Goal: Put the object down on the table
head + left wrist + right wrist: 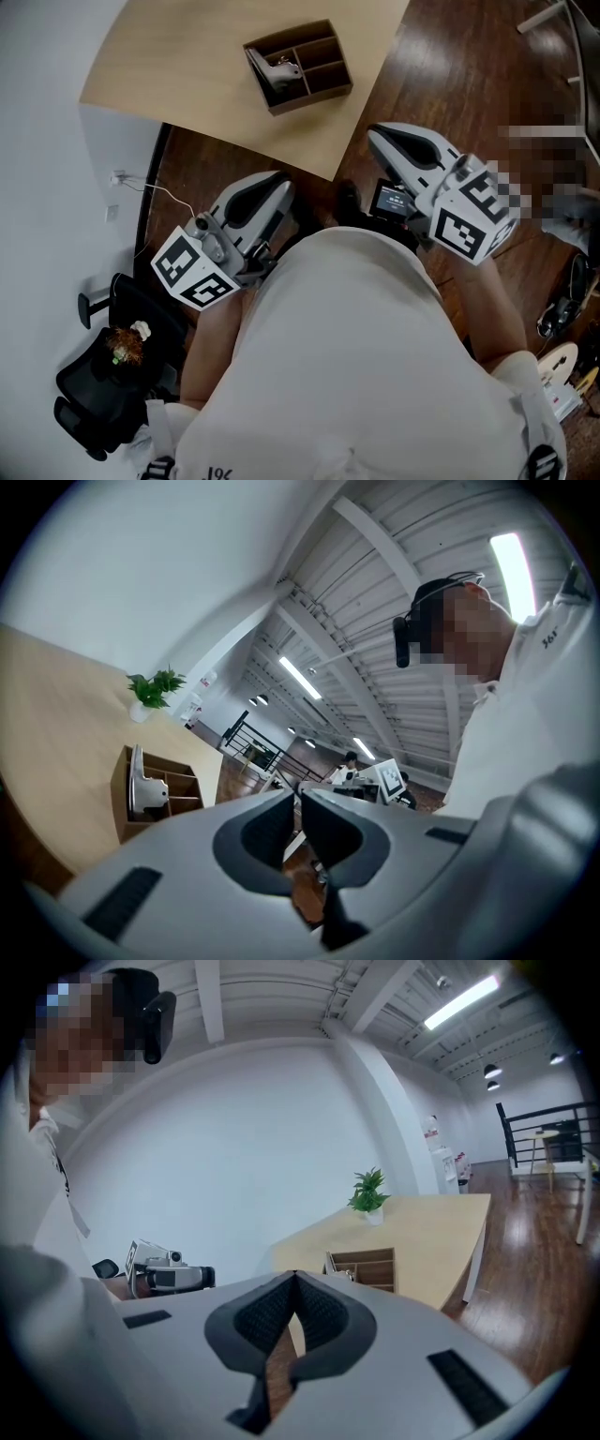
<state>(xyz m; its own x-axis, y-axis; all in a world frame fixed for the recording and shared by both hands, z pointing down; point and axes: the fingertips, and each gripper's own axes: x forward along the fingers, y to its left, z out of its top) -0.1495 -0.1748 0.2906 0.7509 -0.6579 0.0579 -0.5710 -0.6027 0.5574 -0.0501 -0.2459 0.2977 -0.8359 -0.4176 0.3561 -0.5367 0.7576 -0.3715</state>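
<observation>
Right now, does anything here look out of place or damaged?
Nothing looks spilled or broken. The white object leans askew in one compartment of the wooden box on the table; its other compartments look empty.

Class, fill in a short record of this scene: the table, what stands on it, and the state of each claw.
table: light wood
box: wooden, divided, standing on the table
white object: inside one compartment of the box
plant: small, potted, on the table
left claw: slim gap, nothing between
right claw: shut, empty
position: both claws near the person's body, short of the table
</observation>
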